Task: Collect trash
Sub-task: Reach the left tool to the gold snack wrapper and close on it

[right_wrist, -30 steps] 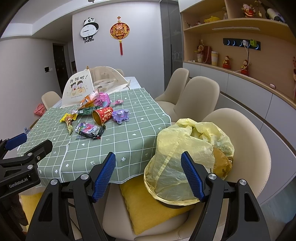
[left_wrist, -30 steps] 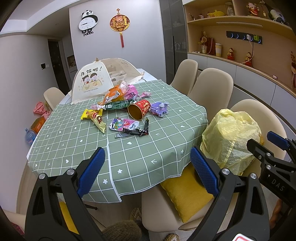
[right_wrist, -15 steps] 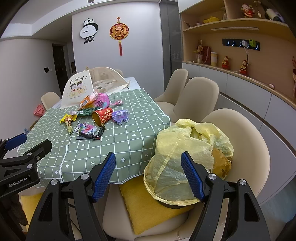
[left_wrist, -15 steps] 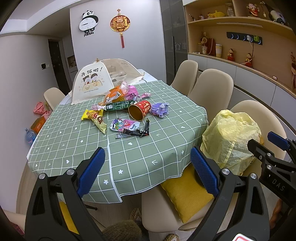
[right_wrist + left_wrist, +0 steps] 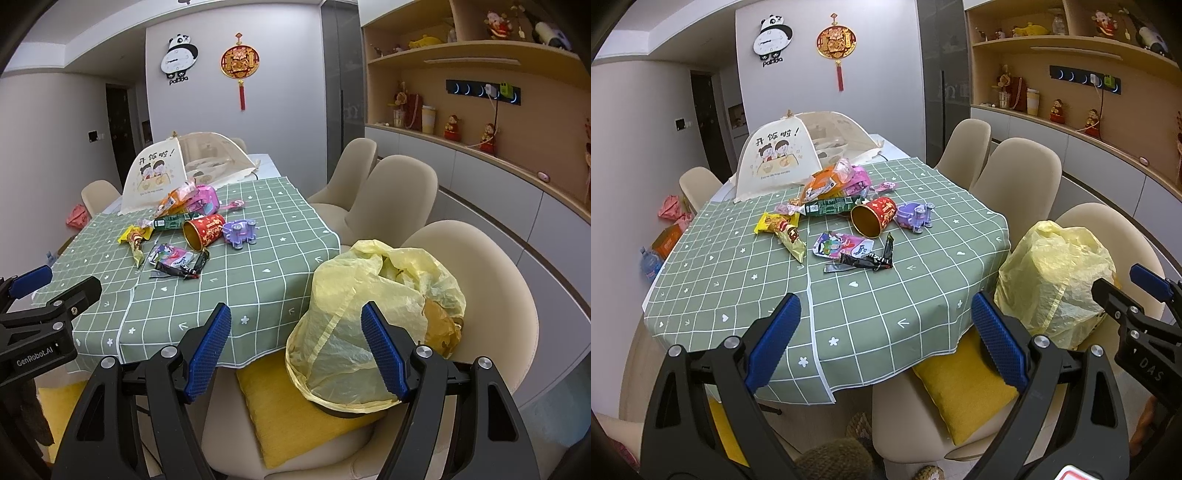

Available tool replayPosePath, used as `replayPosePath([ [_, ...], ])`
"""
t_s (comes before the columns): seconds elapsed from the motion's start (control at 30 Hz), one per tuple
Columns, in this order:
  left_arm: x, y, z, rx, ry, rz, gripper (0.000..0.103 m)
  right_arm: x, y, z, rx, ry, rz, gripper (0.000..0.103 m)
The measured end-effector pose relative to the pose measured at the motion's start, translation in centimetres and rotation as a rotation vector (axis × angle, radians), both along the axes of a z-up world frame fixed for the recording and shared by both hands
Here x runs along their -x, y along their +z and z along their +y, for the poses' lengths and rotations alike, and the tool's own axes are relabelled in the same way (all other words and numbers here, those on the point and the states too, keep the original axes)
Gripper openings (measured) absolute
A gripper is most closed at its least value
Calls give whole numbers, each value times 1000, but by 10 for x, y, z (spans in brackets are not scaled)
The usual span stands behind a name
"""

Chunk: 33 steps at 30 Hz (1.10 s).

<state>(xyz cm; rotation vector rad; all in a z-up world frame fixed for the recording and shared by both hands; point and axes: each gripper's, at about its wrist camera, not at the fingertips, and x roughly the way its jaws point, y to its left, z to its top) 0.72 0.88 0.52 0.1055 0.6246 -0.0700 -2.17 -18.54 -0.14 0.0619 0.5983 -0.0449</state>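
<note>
Snack wrappers lie scattered mid-table on a green checked tablecloth (image 5: 871,317): a yellow cone wrapper (image 5: 786,236), a pink-and-white wrapper (image 5: 842,246), a black wrapper (image 5: 868,260), a green packet (image 5: 831,205) and a tipped red paper cup (image 5: 873,220) (image 5: 203,232). A yellow trash bag (image 5: 369,325) (image 5: 1056,280) sits open on a beige chair at the right. My left gripper (image 5: 886,339) hangs open short of the table's near edge. My right gripper (image 5: 295,343) is open too, just before the bag. Neither holds anything.
A purple toy (image 5: 916,216) stands by the cup. A folding mesh food cover (image 5: 775,158) stands at the table's far end. Beige chairs (image 5: 1019,177) line the right side, and a yellow cushion (image 5: 964,384) lies on the nearest chair seat. Shelving with ornaments (image 5: 480,129) runs along the right wall.
Both views have barely shifted; the grippers stay open and the trash has not moved.
</note>
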Motion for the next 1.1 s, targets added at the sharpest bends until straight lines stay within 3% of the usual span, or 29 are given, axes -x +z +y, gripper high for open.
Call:
replayPosePath([
  [0.27,-27,-3,36,21,58,21,89,-28,-3,6,4,18,14,69],
  [0.4,-56,-11,76,65,114,65,89,-52,-7,18,7,51,24,69],
  [0.6,-98,-20,125,123,146,52,93,-96,-17,48,44,112,65,69],
  [0.8,-169,-40,165,151,189,185,93,-138,-23,72,64,122,99,69],
  [1.03,-246,-64,198,237,229,295,69,-195,-32,101,51,116,171,69],
  [1.1,-266,-70,205,254,228,305,69,-209,-34,107,46,109,186,69],
])
